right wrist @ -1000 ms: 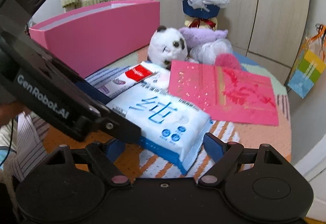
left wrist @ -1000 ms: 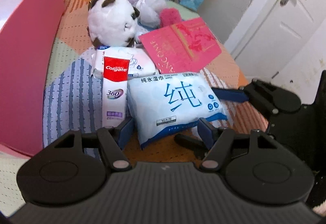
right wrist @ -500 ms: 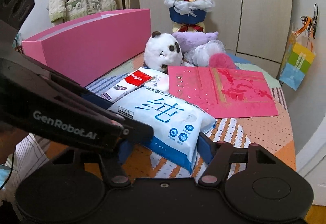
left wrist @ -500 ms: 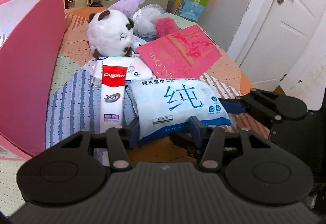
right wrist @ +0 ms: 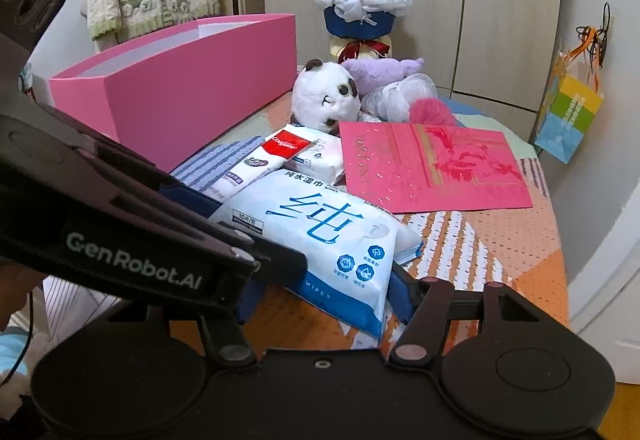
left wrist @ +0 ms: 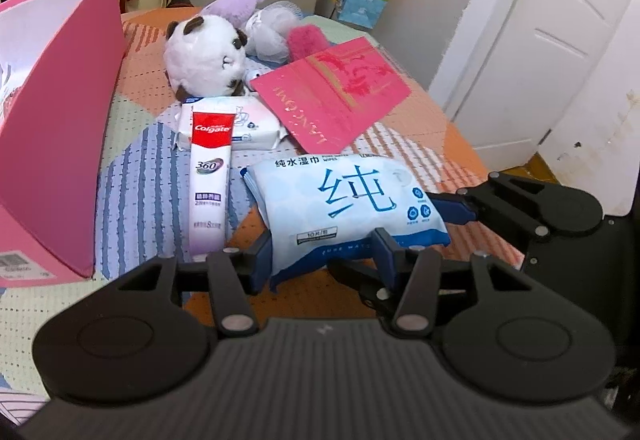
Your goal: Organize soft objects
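While both tools, left tool (left wrist: 320,256) and right tool (right wrist: 324,292), clamp the wipes pack (left wrist: 352,200), nothing looks sorted yet; plush toys (left wrist: 206,56) and pink box (right wrist: 192,88) wait

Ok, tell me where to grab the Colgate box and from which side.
Best take the Colgate box across its narrow width at the white lower half, coming from above. It lies flat and lengthwise, both long sides free, while its red end rests on the small wipes pack.
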Tool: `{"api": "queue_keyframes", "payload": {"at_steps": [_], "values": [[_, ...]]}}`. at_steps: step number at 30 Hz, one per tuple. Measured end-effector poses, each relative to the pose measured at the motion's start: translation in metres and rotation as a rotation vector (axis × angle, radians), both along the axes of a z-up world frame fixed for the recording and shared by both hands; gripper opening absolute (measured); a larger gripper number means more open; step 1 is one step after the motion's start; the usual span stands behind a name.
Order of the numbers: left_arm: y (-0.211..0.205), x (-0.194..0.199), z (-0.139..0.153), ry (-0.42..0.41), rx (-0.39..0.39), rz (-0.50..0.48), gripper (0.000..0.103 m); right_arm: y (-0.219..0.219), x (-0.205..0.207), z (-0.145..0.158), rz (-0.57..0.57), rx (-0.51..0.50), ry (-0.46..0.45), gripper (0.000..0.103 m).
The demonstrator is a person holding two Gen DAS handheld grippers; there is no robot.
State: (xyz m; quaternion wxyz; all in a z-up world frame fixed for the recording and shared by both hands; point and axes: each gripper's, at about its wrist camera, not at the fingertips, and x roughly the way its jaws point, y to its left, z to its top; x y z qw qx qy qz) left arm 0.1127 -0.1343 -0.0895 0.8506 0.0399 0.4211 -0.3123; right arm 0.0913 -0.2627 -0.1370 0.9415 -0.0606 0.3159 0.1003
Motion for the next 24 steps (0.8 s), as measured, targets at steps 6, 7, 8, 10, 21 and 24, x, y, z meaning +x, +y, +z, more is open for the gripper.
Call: {"api": "queue_keyframes", "payload": {"at_steps": [6,7,8,10,21,24], "values": [[0.01,-0.014,0.013,0.001,-0.018,-0.028,0.05,0.01,-0.017,0.015,0.005,-0.043,-0.002,0.069],[0.012,-0.017,0.015,0.003,-0.022,-0.028,0.05,0.012,-0.019,0.017,0.005,-0.048,0.001,0.069],[0.014,-0.019,0.017,0.006,-0.026,-0.031,0.05,0.014,-0.022,0.02,0.006,-0.059,0.002,0.069],[0.019,-0.023,0.021,0.01,-0.033,-0.043,0.05,0.02,-0.028,0.025,0.012,-0.086,-0.002,0.07],[0.065,-0.059,0.056,-0.02,-0.081,0.018,0.051,0.066,-0.062,0.065,0.108,-0.201,-0.069,0.07],[0.081,-0.07,0.066,-0.034,-0.07,0.039,0.052,0.083,-0.07,0.075,0.146,-0.222,-0.086,0.071]]}}
